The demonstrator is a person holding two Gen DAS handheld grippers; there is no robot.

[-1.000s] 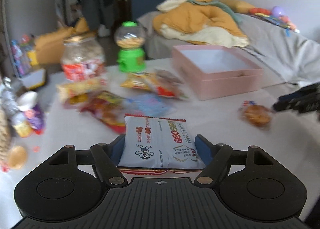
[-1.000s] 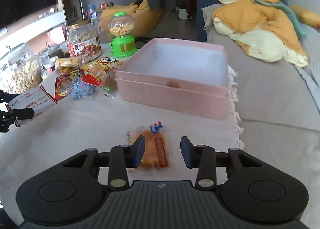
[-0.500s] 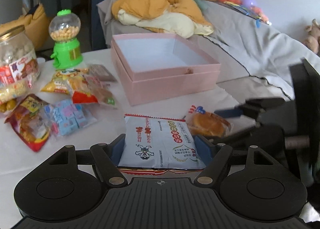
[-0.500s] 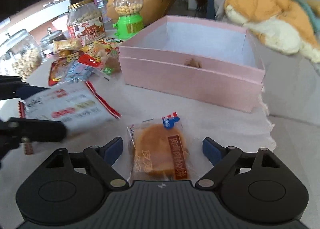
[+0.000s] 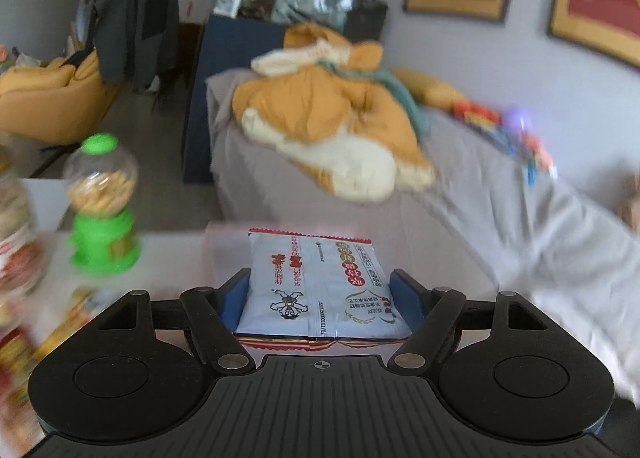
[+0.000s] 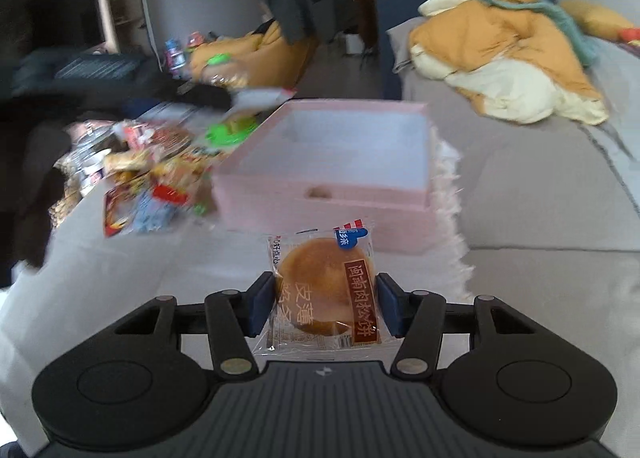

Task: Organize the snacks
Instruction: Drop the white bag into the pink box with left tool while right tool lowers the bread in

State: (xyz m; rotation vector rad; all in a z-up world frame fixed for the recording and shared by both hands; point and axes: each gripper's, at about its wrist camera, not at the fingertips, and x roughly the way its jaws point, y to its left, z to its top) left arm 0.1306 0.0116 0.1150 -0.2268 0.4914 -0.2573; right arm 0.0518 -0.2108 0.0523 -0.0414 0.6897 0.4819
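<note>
While both loads hang near the pink box (image 6: 328,162) | left hand-held gripper (image 5: 320,294) clamps blue packet (image 5: 320,286) | right hand-held gripper (image 6: 325,304), jaws just closing, pinches cake pack (image 6: 324,294) | risk: slick wrappers slip.

The wrapped round pastry (image 6: 325,294) is showing a red vertical band at its 3 o'clock edge reading 闽南肉松饼, large pale characters 皮薄馅多 across its face, and a small blue tag at 1 o'clock. The pale blue snack packet (image 5: 320,290) is displaying upside-down Chinese print too small to read.
</note>
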